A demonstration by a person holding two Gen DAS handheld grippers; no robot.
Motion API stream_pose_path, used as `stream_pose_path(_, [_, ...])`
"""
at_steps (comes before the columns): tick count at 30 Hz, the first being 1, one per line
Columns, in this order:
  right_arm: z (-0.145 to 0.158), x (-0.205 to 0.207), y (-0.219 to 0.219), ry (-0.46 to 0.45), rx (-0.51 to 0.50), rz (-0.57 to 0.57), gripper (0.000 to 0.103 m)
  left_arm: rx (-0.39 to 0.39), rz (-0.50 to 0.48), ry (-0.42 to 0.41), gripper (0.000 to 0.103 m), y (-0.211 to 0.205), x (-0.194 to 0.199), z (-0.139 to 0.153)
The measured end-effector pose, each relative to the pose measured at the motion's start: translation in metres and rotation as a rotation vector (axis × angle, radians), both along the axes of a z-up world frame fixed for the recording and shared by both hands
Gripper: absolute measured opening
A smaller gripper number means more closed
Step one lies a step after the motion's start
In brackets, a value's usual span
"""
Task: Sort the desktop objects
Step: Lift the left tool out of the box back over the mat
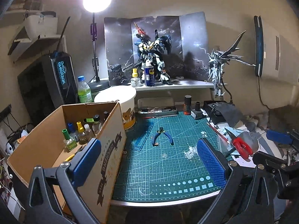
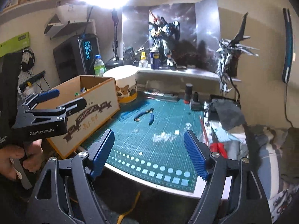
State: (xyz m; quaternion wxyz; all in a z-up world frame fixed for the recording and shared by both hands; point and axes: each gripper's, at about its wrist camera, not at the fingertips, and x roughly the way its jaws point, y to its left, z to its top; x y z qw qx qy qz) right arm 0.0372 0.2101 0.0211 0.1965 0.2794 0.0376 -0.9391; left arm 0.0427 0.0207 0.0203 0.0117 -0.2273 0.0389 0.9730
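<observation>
Both grippers hang short of the desk with nothing between their pads, and the thing most likely to go next, by my guess, is the pair of blue-handled pliers (image 1: pixel 162 136) lying on the green cutting mat (image 1: pixel 168 168), a little above the middle of the left wrist frame. Seen from there, they sit straight ahead of the left gripper (image 1: pixel 149 160), almost centred between its two spread blue pads and well apart from them. The handles splay toward the lower edge of the frame and the nose points up and slightly left, toward the back of the desk, so the long axis runs roughly along the line of approach. In the right wrist frame the same pliers (image 2: pixel 144 114) lie above and a little left of centre, turned more crosswise; that picture is blurred, so I would not swear to the angle. The right gripper (image 2: pixel 149 153) is released, jaws wide and empty. The cardboard box (image 1: pixel 104 149), already holding small bottles, stands at the left of the mat, beside the left gripper, which makes the left hand look the handier one for a pick and drop. Red-handled cutters (image 1: pixel 241 145) lie off the mat's right edge, nearer the right side.
</observation>
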Motion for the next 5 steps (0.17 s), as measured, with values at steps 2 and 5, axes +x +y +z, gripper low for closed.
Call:
stream_pose_path(2, [-0.0023,0.0002,0.0023,-0.006,-0.006,-0.005,0.074,-0.008,0.012,0.008,0.103,-0.0015,-0.0009,-0.0004])
stream_pose_path(5, [-0.0053,-0.0013,0.0057,-0.015,-0.018,-0.023,0.074,0.001,0.028,0.001,0.103,-0.0072,-0.0045,-0.0029])
